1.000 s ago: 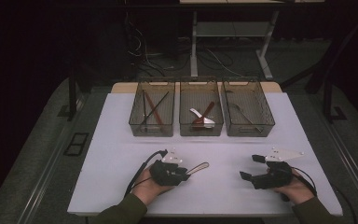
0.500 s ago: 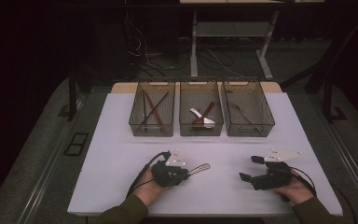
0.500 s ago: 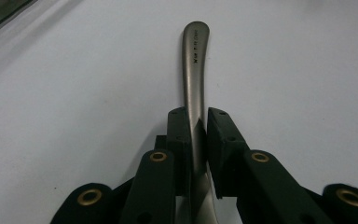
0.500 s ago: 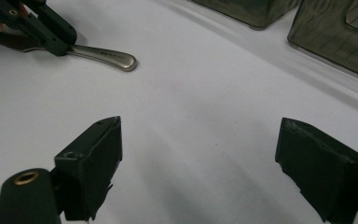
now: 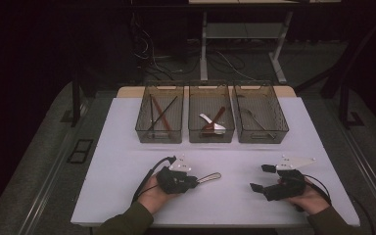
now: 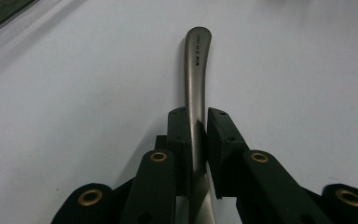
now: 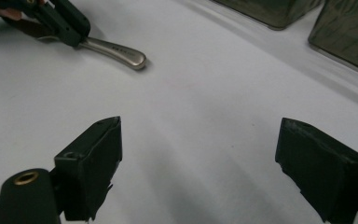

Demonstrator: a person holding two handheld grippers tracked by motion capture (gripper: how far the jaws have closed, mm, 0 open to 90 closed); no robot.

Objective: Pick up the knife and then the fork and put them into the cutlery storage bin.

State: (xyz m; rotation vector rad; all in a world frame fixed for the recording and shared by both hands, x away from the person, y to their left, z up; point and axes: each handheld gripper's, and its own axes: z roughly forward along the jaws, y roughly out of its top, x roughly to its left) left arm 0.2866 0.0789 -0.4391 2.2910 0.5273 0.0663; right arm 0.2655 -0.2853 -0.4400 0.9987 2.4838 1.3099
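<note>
Both hands have shifted slightly nearer the table's (image 5: 127,161) front edge. Left gripper (image 6: 196,135) is clamped on a metal utensil handle (image 6: 196,74). Right gripper (image 7: 198,163) rests with jaws spread wide.

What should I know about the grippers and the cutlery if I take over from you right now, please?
Left gripper: shut on a metal utensil's handle, which lies low over the table near its front; the head is hidden, so I cannot tell which utensil it is.
Right gripper: open, holding nothing, low over the table at front right.
Three bins stand at the back: left bin holds chopsticks, middle bin a white spoon and a brown utensil, right bin metal cutlery.
Left to do, probably: drop the held utensil into its matching bin.
</note>
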